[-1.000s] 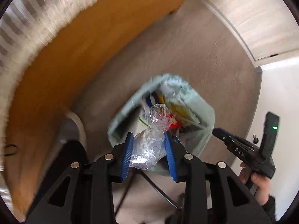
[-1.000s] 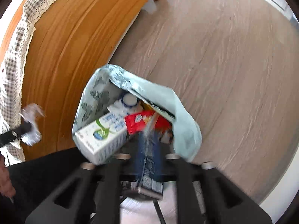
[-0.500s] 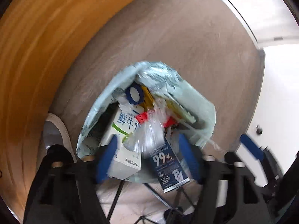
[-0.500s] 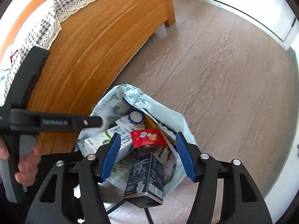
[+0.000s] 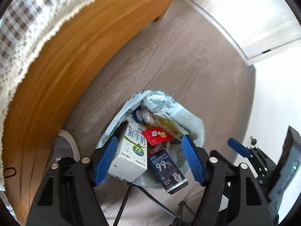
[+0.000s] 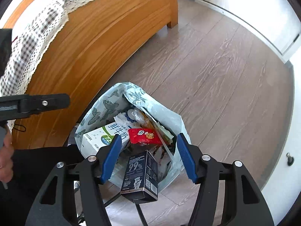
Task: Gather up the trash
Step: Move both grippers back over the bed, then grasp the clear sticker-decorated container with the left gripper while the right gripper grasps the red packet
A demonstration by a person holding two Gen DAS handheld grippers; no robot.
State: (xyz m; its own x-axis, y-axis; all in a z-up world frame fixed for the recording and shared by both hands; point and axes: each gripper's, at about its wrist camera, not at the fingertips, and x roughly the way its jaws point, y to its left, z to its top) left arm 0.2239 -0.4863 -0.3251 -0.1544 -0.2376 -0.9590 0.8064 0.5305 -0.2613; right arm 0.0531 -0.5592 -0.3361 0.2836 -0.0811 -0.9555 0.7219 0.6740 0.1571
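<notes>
A pale green trash bag [image 5: 190, 120] [image 6: 105, 105] stands open on the wood floor, full of trash. In it lie a white milk carton [image 5: 131, 150] [image 6: 99, 137], a red snack packet [image 5: 157, 136] [image 6: 144, 135], a dark "99%" box [image 5: 167, 169] [image 6: 141, 173] and a crumpled clear plastic bag [image 5: 145, 115] [image 6: 134, 114]. My left gripper [image 5: 149, 159] is open and empty above the bag. My right gripper [image 6: 148, 156] is open and empty above the bag; it also shows in the left wrist view [image 5: 238, 147].
A wooden bed frame [image 5: 65, 62] [image 6: 97, 43] with a checked cover [image 6: 37, 28] stands to the left of the bag. Wood floor [image 6: 216, 75] stretches to the right. White cabinet doors [image 5: 244, 9] [image 6: 254, 5] line the far wall. A slipper [image 5: 64, 146] lies by the bed.
My left gripper has opened and the clear plastic bag has dropped into the trash bag. My right gripper has opened and the dark box now lies in the bag. Both grippers have pulled back.
</notes>
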